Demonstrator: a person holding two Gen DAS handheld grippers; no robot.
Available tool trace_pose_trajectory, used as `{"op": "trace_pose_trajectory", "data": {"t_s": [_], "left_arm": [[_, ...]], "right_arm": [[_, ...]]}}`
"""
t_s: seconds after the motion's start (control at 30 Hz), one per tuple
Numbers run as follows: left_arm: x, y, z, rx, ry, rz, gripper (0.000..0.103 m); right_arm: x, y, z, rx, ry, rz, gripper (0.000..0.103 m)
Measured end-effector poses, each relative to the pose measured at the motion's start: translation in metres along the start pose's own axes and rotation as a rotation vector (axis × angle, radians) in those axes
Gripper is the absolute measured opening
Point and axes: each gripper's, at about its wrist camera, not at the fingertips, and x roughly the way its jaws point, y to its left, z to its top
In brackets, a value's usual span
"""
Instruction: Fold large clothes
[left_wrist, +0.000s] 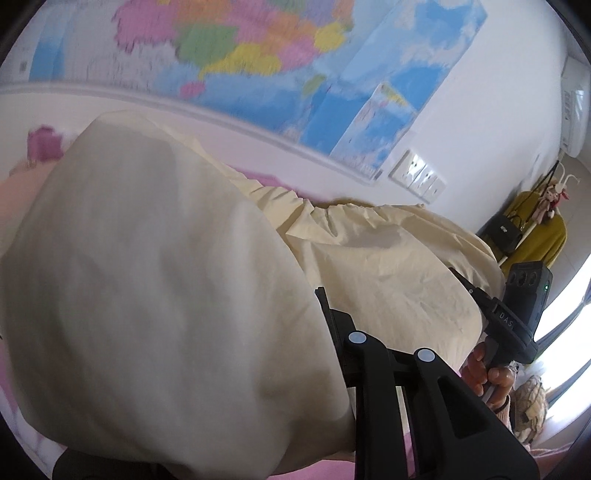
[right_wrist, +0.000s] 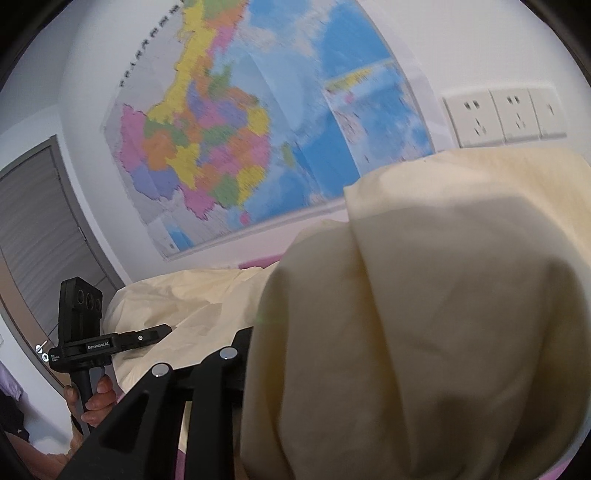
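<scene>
stage: early, no fold visible | left tool (right_wrist: 162, 334) and right tool (left_wrist: 466, 283) each clamped on cream garment (left_wrist: 155, 266) edge, apparently lifted | left: fold, flatten

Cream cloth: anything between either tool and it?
No. The cream cloth already sits in both jaws: the left tool and the right tool each bite into its edge. Nothing else is visible between them.
</scene>
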Motion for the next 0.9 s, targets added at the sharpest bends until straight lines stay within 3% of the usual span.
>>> {"op": "trace_pose_trajectory", "data": {"t_s": [0.37, 0.9], "left_arm": [[-0.060, 0.014, 0.042, 0.035, -0.129, 0.090, 0.020], [-0.109, 0.110, 0.093, -0.055, -0.207, 0.297, 0.021]], "right_arm": [[0.036, 0.049, 0.046, -0.071, -0.035, 0.104, 0.027], [0.159, 0.126, 0.067, -0.130, 0.062, 0.243, 0.027]]}}
